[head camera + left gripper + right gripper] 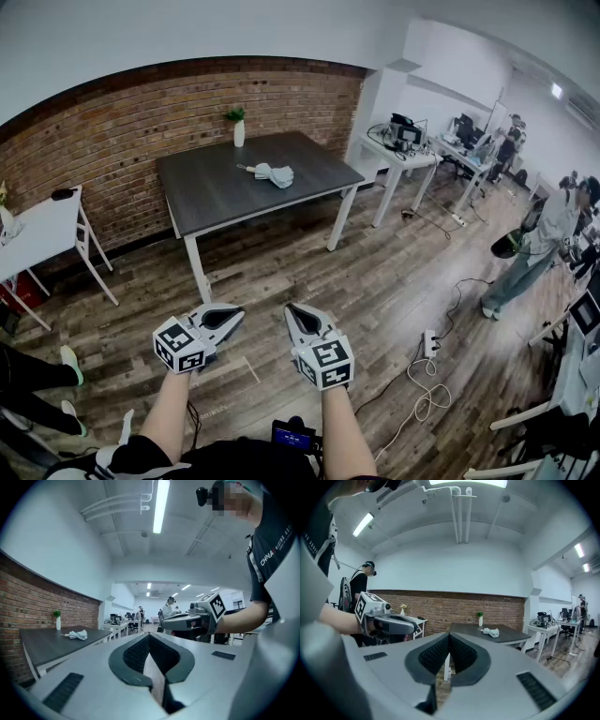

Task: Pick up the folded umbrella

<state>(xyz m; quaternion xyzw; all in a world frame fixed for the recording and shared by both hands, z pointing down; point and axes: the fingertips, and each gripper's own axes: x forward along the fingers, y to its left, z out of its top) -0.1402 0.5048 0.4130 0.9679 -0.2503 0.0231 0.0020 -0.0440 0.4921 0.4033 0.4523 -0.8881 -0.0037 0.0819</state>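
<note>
Folded umbrella (274, 174): a pale, loosely bunched bundle lying flat near the middle of the dark-topped bench (216, 192). In the head view its long axis runs roughly left to right across the top. A short stub, seemingly the handle, points left, and the bunched fabric lies to the right. At this range its strap, any pattern and any maker's mark are too small to make out. A white vase with a green sprig (238, 127) stands near the bench's far edge, by the brick wall (112, 141) and apart from the umbrella.

Left claw (236, 316) and right claw (292, 313): both are held side by side over the wooden floor (375, 272), well apart from the bench and aimed towards it. In each gripper view the two dark ribbed pads are pressed together at the tips, with nothing pinched between them. Each claw carries a cube of black-and-white square markers; these bear patterns only, no letters.

Legible writing: in the left gripper view the person's dark shirt (274, 545) shows the white letters "CHNA", followed by smaller characters that cannot be read. The vertical print on the shirt in the right gripper view is likewise illegible.

Surroundings: a white side table (42, 230) is cut off at the left edge. A power strip with a looped pale cable (430, 343) lies on the floor to the right. A standing person (539, 244) and white desks with equipment (403, 141) are at the far right. The holder's forearms are cut off by the lower edge.
</note>
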